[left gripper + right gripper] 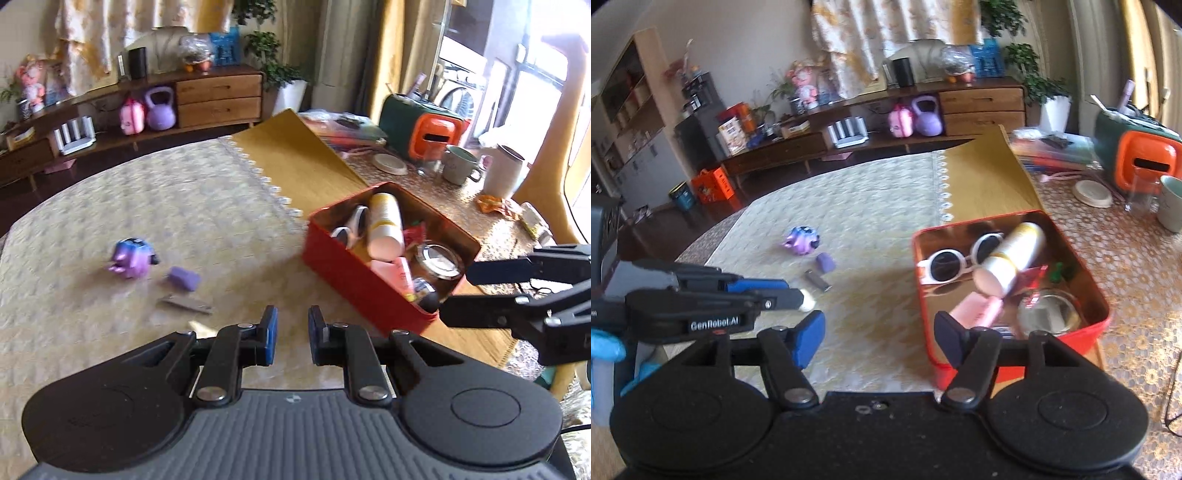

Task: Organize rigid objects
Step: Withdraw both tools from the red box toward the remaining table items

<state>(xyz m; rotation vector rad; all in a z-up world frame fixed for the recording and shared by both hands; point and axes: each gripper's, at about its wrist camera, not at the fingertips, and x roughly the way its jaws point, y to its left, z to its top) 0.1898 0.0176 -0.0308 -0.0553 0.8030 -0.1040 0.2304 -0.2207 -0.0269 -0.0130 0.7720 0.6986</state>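
Observation:
A red tin box (354,284) (1102,325) stands on the table and holds white sunglasses (960,260), a yellow-white bottle (1015,258), a pink tube (975,310) and a round glass lid (1049,312). On the cream cloth lie a purple toy figure (131,258) (802,240), a small purple block (183,277) (826,263) and a flat grey stick (186,303) (817,279). My left gripper (291,338) is open and empty, low over the cloth, left of the box. My right gripper (879,338) is open and empty at the box's near left corner.
Beyond the box stand an orange-green case (421,129), a mug (460,164), a white cup (504,173), a small lid (389,162) and magazines (343,127). A wooden sideboard (218,98) runs along the back wall.

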